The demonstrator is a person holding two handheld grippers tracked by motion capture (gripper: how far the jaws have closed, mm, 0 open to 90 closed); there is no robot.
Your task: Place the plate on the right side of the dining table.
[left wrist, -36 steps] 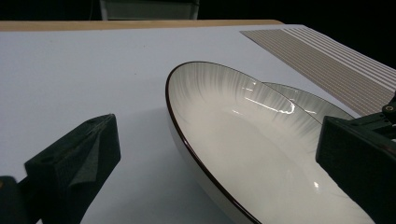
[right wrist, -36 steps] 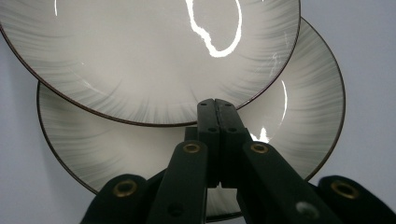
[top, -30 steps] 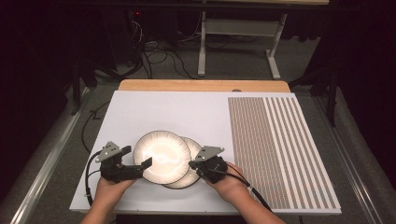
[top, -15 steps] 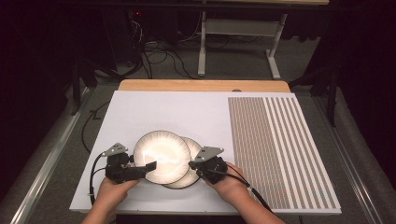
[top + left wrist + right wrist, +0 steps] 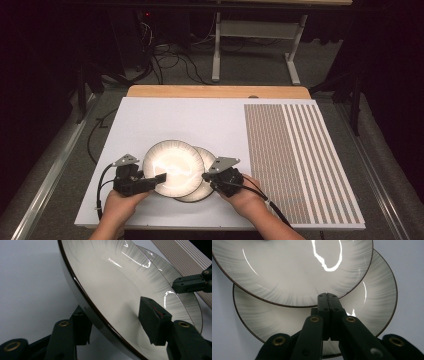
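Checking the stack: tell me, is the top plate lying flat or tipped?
Tipped. In the left gripper view the top plate's near rim stands clear of the table, between the left gripper's jaws.

White, grey-streaked, dark-rimmed plates

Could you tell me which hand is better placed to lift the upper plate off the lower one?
The left: its tongs straddle the upper plate rim and have just been closing. The right tongs are shut, resting over the lower plate.
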